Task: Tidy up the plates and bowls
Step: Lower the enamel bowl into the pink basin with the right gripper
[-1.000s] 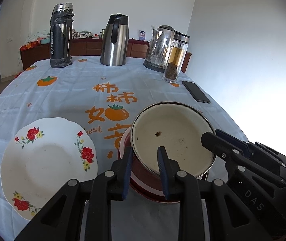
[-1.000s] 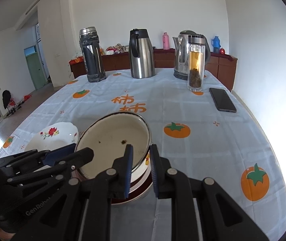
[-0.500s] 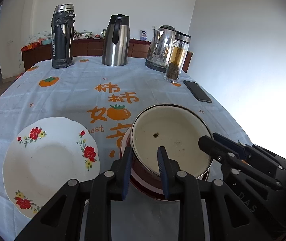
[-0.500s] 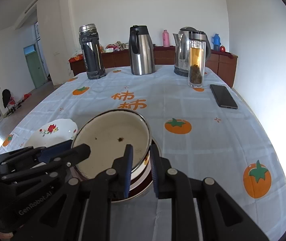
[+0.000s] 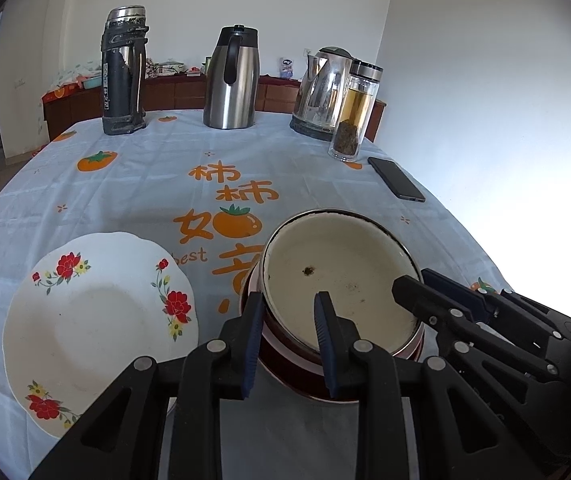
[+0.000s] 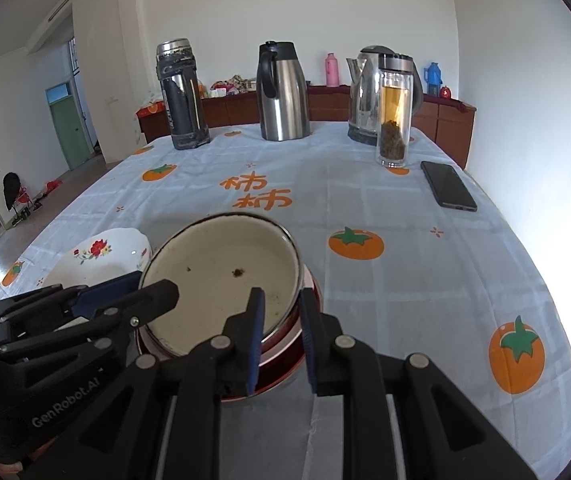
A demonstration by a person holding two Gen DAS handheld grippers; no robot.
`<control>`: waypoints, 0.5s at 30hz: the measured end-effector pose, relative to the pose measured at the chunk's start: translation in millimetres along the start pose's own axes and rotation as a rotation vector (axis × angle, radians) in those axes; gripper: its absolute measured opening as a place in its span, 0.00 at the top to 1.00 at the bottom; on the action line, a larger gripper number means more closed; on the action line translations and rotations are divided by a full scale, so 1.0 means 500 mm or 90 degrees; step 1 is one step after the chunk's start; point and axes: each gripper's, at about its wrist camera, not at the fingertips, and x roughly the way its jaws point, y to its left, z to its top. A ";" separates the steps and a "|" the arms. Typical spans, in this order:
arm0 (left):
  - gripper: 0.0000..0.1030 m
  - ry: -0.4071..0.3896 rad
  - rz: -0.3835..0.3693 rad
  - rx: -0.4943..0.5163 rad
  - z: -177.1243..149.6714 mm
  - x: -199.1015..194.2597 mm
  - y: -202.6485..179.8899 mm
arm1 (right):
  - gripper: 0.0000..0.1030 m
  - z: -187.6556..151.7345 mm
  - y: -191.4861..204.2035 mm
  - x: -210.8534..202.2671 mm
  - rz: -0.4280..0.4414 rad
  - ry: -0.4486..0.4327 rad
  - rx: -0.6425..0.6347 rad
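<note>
A cream enamel bowl [image 5: 341, 280] with a dark rim rests tilted on a red bowl [image 5: 285, 376] near the table's front. My left gripper [image 5: 289, 320] is shut on the cream bowl's near rim, one pad outside and one inside. My right gripper [image 6: 281, 304] is shut on the same bowl [image 6: 221, 276] at its right rim, above the red bowl [image 6: 281, 364]. Each view shows the other gripper's fingers [image 5: 409, 284] [image 6: 157, 288] at the opposite rim. A white flowered plate [image 5: 97, 320] lies flat to the bowl's left, and the plate [image 6: 101, 256] is partly hidden in the right wrist view.
At the table's far side stand a dark thermos [image 5: 123, 72], a steel jug [image 5: 231, 80], a kettle [image 5: 321, 92] and a glass tea bottle [image 5: 355, 112]. A black phone [image 5: 395, 178] lies near the right edge. The persimmon tablecloth [image 6: 405, 280] is bare right of the bowls.
Both grippers keep their hold on the cream bowl's rim. The views have drifted only slightly; the bowl and the plate stand as before.
</note>
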 end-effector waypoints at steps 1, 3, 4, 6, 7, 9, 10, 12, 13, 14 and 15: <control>0.73 0.000 0.000 0.002 0.000 0.000 -0.001 | 0.81 0.000 0.000 -0.001 0.001 -0.001 0.000; 0.73 0.001 0.000 0.005 -0.002 0.000 -0.003 | 0.81 -0.001 0.000 0.000 -0.001 -0.001 0.000; 0.73 0.001 0.001 0.007 -0.003 0.001 -0.004 | 0.81 -0.002 0.000 0.000 -0.002 -0.001 0.000; 0.73 0.003 0.001 0.007 -0.005 0.003 -0.004 | 0.81 -0.002 0.001 0.001 -0.003 0.000 -0.002; 0.73 0.005 0.000 0.006 -0.005 0.005 -0.003 | 0.81 -0.003 0.000 0.001 -0.004 0.000 -0.003; 0.73 0.004 -0.002 0.005 -0.007 0.008 -0.002 | 0.81 -0.004 -0.001 0.003 -0.003 0.002 -0.002; 0.73 0.004 -0.001 0.006 -0.007 0.008 -0.002 | 0.81 -0.005 -0.002 0.003 -0.004 0.001 -0.003; 0.73 0.003 -0.001 0.006 -0.006 0.009 -0.003 | 0.81 -0.005 -0.001 0.004 -0.003 0.002 -0.001; 0.73 0.003 -0.001 0.005 -0.006 0.010 -0.002 | 0.81 -0.006 0.000 0.003 -0.003 0.001 -0.002; 0.73 0.002 -0.001 0.006 -0.006 0.009 -0.003 | 0.81 -0.006 -0.001 0.003 -0.003 0.001 -0.003; 0.73 0.001 -0.001 0.007 -0.007 0.010 -0.003 | 0.81 -0.007 -0.002 0.003 -0.002 0.000 -0.003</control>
